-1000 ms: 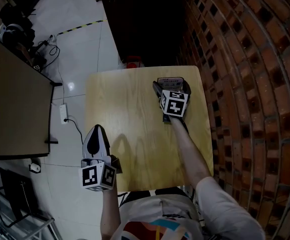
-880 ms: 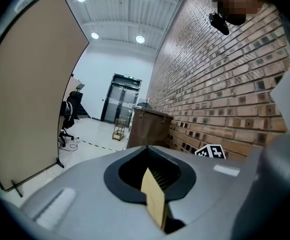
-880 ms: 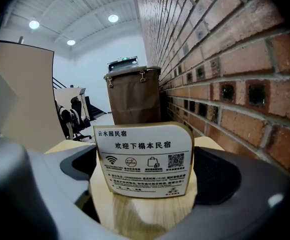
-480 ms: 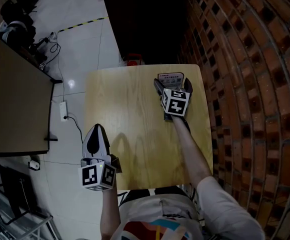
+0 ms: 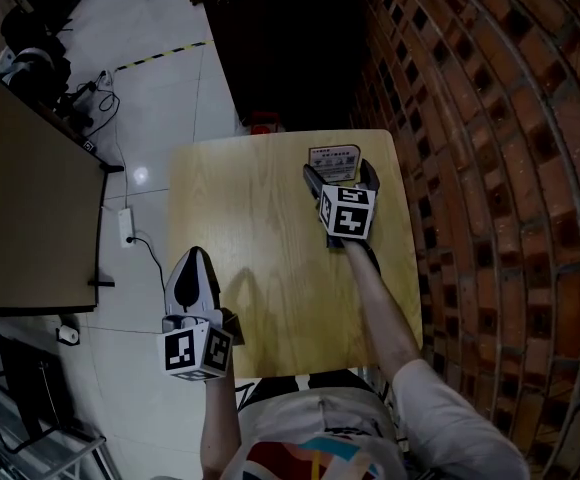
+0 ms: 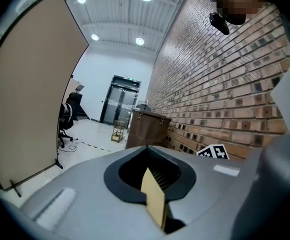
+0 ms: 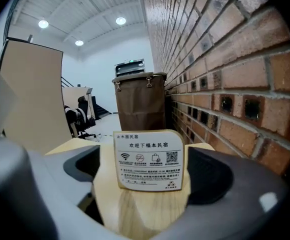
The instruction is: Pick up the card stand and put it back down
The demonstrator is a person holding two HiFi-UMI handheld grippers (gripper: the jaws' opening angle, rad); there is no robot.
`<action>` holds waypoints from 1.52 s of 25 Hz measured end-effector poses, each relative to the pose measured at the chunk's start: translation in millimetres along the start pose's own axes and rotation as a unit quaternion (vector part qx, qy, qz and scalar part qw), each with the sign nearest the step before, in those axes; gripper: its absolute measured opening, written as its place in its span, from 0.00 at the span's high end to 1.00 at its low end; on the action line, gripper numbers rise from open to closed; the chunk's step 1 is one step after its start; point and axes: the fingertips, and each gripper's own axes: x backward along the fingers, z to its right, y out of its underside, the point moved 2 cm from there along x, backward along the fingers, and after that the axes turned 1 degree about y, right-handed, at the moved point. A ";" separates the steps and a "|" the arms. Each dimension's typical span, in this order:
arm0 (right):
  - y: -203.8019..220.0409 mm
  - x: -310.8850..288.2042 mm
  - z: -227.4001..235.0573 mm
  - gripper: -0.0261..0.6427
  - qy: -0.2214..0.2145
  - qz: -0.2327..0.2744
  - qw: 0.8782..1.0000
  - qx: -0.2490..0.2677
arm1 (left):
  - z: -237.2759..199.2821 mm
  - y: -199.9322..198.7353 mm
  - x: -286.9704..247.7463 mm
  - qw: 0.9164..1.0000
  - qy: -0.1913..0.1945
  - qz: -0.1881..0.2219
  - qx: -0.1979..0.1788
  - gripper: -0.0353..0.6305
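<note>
Right gripper (image 5: 340,176) has eased back a touch — the card stand (image 5: 334,159) now sits upright on the table's (image 5: 240,218) far right corner, at the mouth of the spread jaws, touching neither. The set-down looks finished. Left gripper (image 5: 194,260) hangs clenched, empty — at the table's near left edge.

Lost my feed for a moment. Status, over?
Right gripper open, card stand between its fingers, not gripped. Card stand upright on table. Left gripper shut, empty, by table's left edge. Nothing in the way.
</note>
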 end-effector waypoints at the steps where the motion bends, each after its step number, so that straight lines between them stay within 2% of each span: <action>1: 0.2 8.5 -3.3 0.32 -0.006 -0.005 1.000 0.014 | 3.1 -1.3 1.0 1.000 0.003 0.001 -0.001 0.94; 2: -1.2 18.5 -5.8 0.53 -0.007 -0.006 1.000 0.030 | 6.6 -3.1 1.9 1.000 0.005 0.002 -0.002 0.94; 3: -4.9 29.8 -7.3 0.65 -0.003 0.003 0.999 0.041 | 10.0 -5.2 2.7 1.000 0.008 0.003 -0.002 0.94; 5: -19.7 57.8 -8.1 0.80 0.012 0.043 0.998 0.052 | 17.5 -10.8 5.8 1.000 0.017 0.009 -0.004 0.94; 6: -30.2 75.7 -8.9 0.93 0.018 0.071 0.996 0.056 | 22.8 -14.5 8.5 1.000 0.024 0.014 -0.004 0.94; 7: -42.0 95.8 -11.5 0.96 0.014 0.102 0.993 0.058 | 29.6 -19.3 12.1 0.999 0.032 0.019 -0.007 0.94; 10: -77.0 164.1 -28.7 0.96 -0.040 0.190 0.980 0.037 | 52.6 -33.5 26.7 0.997 0.058 0.036 -0.024 0.94; 13: -97.2 230.7 -43.8 0.96 -0.086 0.247 0.965 0.002 | 71.4 -44.2 37.7 0.994 0.079 0.054 -0.048 0.94; 17: -102.0 300.5 -63.4 0.96 -0.136 0.274 0.952 -0.030 | 96.3 -57.6 50.6 0.985 0.121 0.083 -0.095 0.94; 20: -98.4 329.2 -68.8 0.96 -0.154 0.284 0.945 -0.050 | 109.1 -69.3 61.3 0.978 0.134 0.113 -0.116 0.94; 22: -96.1 337.8 -68.9 0.96 -0.154 0.287 0.944 -0.053 | 112.6 -72.9 65.3 0.976 0.136 0.121 -0.116 0.94; 25: -92.9 342.4 -67.3 0.96 -0.142 0.280 0.949 -0.044 | 115.1 -77.1 68.2 0.977 0.136 0.125 -0.110 0.94; 29: -92.9 340.8 -71.0 0.96 -0.119 0.265 0.957 -0.007 | 116.7 -84.7 72.7 0.976 0.135 0.131 -0.113 0.94; 34: -97.0 341.4 -80.9 0.96 -0.126 0.271 0.954 -0.005 | 116.2 -86.6 77.4 0.974 0.131 0.133 -0.132 0.94; 38: -94.0 343.2 -83.5 0.96 -0.130 0.269 0.954 -0.003 | 108.9 -85.8 81.7 0.976 0.123 0.130 -0.126 0.94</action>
